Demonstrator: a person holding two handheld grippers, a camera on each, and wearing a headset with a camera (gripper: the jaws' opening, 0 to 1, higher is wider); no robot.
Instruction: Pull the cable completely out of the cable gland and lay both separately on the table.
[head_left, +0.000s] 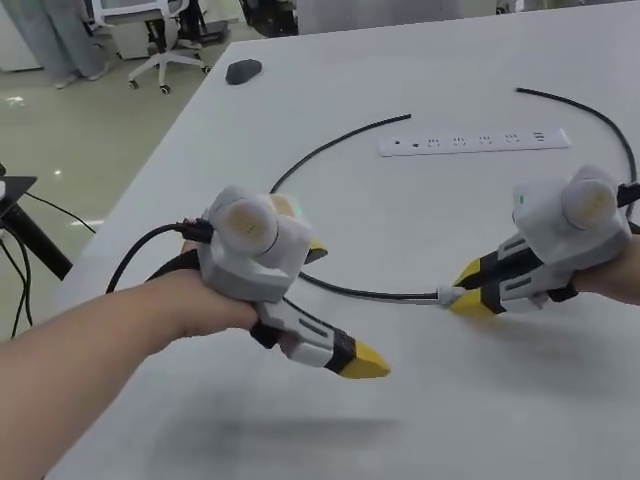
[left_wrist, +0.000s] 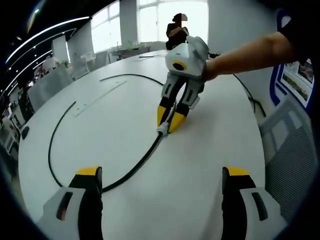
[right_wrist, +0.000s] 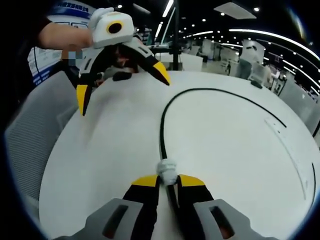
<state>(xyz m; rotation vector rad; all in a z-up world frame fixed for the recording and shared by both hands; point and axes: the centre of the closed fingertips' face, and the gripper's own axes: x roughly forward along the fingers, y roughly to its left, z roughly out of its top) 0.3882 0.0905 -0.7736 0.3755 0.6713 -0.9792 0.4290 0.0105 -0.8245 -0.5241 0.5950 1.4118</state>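
A long black cable (head_left: 345, 140) curves across the white table (head_left: 420, 420) and ends in a small white cable gland (head_left: 447, 296). My right gripper (head_left: 462, 295) is shut on the gland; in the right gripper view the gland (right_wrist: 167, 170) sticks out past the yellow tips of the right gripper (right_wrist: 168, 181), and the cable (right_wrist: 162, 125) runs away from them. My left gripper (head_left: 340, 306) is wide open above the cable's middle, holding nothing. The left gripper view shows the left gripper (left_wrist: 162, 172) spread over the cable (left_wrist: 135, 167), with the right gripper (left_wrist: 167, 122) ahead.
A white power strip (head_left: 475, 141) lies at the back of the table, with a second black cable (head_left: 590, 110) to its right. A dark mouse (head_left: 243, 70) sits near the far left edge. An office chair (head_left: 165, 50) stands on the floor beyond.
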